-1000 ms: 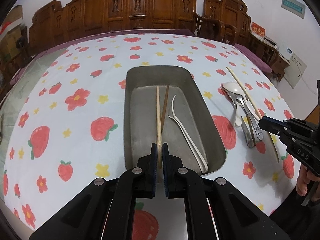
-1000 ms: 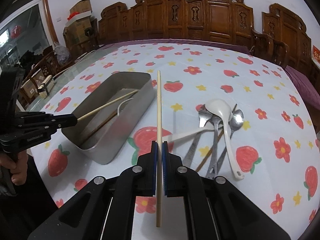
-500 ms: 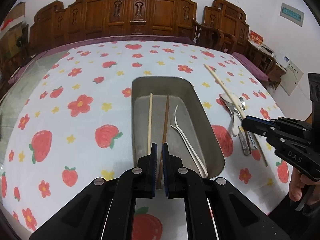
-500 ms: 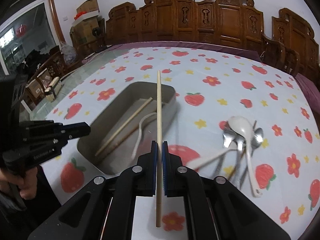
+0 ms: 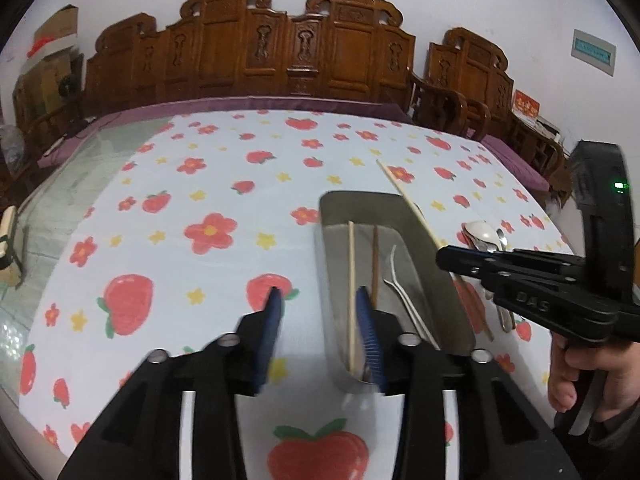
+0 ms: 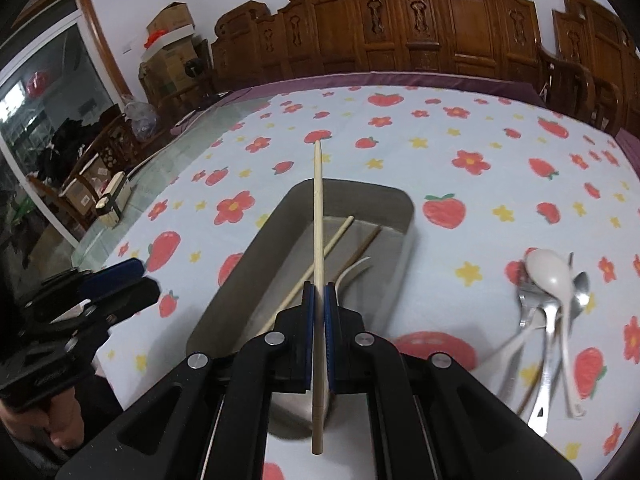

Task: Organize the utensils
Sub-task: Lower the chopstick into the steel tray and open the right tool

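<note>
A grey metal tray sits on the strawberry tablecloth. In it lie a pale chopstick, a dark brown chopstick and a white fork. My left gripper is open and empty at the tray's near left rim; it also shows in the right wrist view. My right gripper is shut on a pale chopstick and holds it above the tray; in the left wrist view this gripper is at the tray's right side.
A white ceramic spoon and several metal spoons lie in a pile right of the tray; the pile also shows in the left wrist view. Carved wooden chairs line the table's far edge. Boxes and furniture stand at the left.
My left gripper has opened, leaving the pale chopstick lying in the tray, and moved left. My right gripper has carried its chopstick left, over the tray.
</note>
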